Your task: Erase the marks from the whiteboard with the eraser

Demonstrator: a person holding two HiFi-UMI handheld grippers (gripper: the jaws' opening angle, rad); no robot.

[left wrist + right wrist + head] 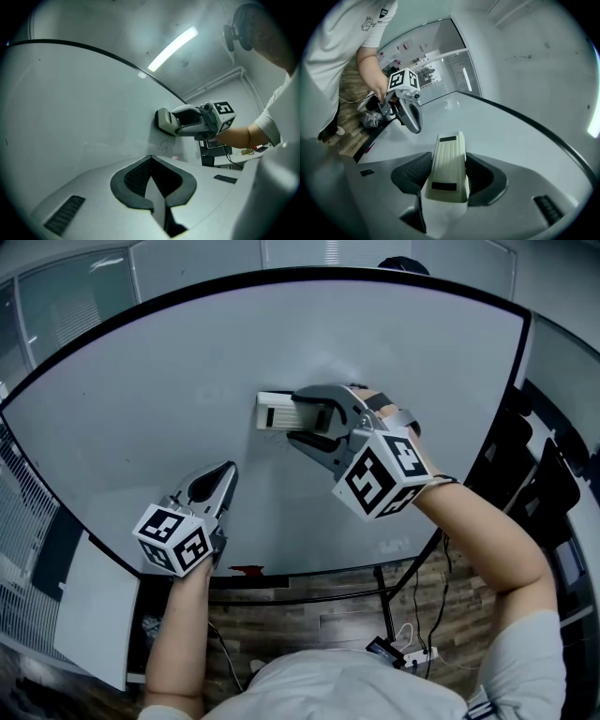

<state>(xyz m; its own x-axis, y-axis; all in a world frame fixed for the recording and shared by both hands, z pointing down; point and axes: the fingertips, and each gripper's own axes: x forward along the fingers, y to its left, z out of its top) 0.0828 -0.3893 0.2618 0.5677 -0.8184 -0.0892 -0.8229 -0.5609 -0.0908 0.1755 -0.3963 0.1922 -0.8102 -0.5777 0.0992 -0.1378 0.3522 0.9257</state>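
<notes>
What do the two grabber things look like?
The left gripper and right gripper are grey, with pointed jaws lined by dark ribbed pads. Each carries a white cube printed with black square markers. The person wears a light short-sleeved shirt.

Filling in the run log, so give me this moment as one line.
right gripper: shut on eraser, eraser against whiteboard | left gripper: shut, empty | faint mark near eraser

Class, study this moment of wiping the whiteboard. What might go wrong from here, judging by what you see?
The eraser is pinched by its sides in the right hand-held gripper; hard pressing might twist it loose. A faint mark sits apart from the eraser and may be missed. The shut left hand-held gripper, close to the whiteboard, might scrape it.
</notes>
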